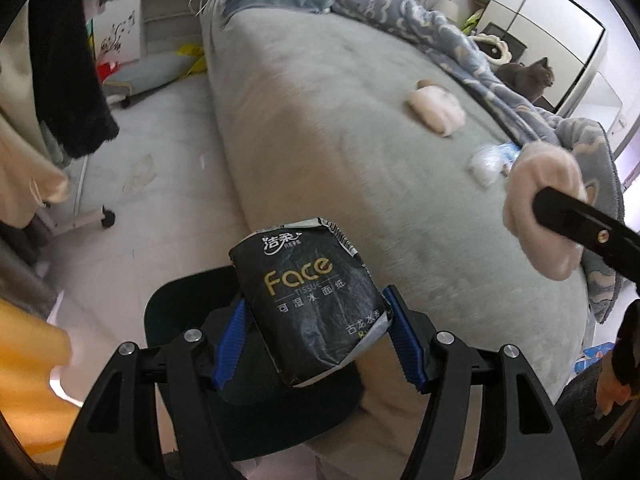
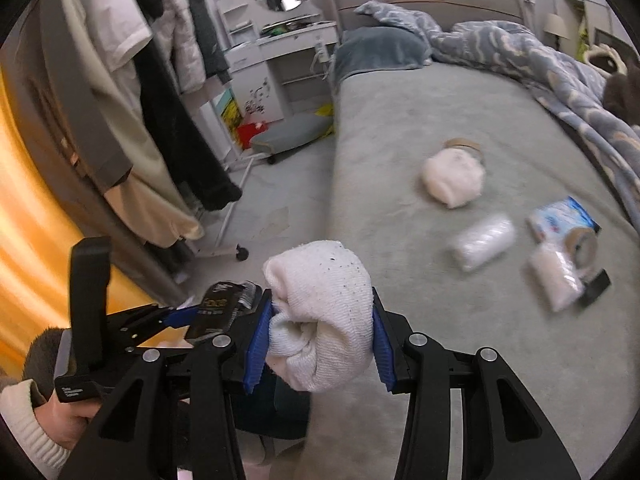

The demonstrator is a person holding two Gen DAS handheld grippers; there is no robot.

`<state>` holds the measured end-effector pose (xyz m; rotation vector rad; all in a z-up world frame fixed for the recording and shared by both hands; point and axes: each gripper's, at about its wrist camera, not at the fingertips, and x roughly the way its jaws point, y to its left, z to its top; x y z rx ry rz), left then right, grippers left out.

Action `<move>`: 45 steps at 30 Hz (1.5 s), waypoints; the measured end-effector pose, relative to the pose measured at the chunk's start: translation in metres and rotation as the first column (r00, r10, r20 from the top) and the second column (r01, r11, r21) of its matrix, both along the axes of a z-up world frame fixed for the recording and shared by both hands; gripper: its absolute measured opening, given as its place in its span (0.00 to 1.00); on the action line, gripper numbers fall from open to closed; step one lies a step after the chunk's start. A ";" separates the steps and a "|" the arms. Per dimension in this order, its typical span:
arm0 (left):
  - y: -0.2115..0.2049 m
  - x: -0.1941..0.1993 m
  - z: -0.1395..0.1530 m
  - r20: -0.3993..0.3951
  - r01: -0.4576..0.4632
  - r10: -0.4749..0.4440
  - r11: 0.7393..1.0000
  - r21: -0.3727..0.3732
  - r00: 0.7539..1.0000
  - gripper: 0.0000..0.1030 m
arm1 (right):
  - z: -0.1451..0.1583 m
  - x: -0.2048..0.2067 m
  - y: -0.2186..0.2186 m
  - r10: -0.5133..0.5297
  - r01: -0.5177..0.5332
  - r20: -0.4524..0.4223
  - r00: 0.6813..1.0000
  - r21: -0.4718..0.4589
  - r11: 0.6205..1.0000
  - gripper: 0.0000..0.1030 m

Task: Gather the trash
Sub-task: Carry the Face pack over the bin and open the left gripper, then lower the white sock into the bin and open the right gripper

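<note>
My left gripper (image 1: pixel 316 336) is shut on a black "Face" tissue pack (image 1: pixel 312 300) and holds it over a dark bin (image 1: pixel 180 312) beside the bed. My right gripper (image 2: pixel 320 328) is shut on a rolled white sock (image 2: pixel 324 312) near the bed's near edge; it also shows in the left wrist view (image 1: pixel 540 216). The left gripper with the tissue pack (image 2: pixel 222 308) shows in the right wrist view. On the bed lie another white sock roll (image 2: pixel 452 178), a clear plastic wrapper (image 2: pixel 484 242), a blue-white tissue pack (image 2: pixel 560 216), a tape roll (image 2: pixel 584 246) and a white packet (image 2: pixel 554 276).
The grey bed (image 2: pixel 400 128) has a rumpled blue blanket (image 2: pixel 520 52) at right and a grey cat (image 1: pixel 528 76) beyond it. A clothes rack on wheels (image 2: pixel 152 100) stands at left. A white desk (image 2: pixel 280 52) and a grey cushioned stool (image 2: pixel 292 132) are beyond.
</note>
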<state>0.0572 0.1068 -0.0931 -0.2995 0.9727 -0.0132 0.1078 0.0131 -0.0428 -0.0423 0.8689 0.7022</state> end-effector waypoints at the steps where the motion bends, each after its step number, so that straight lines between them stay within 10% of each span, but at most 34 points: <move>1: 0.002 -0.001 -0.003 -0.008 -0.005 0.005 1.000 -0.003 1.000 0.66 | -0.001 -0.001 0.004 0.006 -0.006 -0.001 1.000 0.000 1.000 0.44; 25: 0.062 -0.024 -0.072 -0.315 -0.057 0.023 0.993 -0.100 0.949 0.76 | -0.032 -0.005 0.075 0.112 -0.117 -0.075 0.991 -0.062 0.991 0.44; 45: 0.097 -0.054 0.003 -0.043 -0.110 0.111 0.994 0.012 0.993 0.67 | -0.124 0.005 0.117 0.122 -0.172 -0.246 0.962 -0.194 0.966 0.44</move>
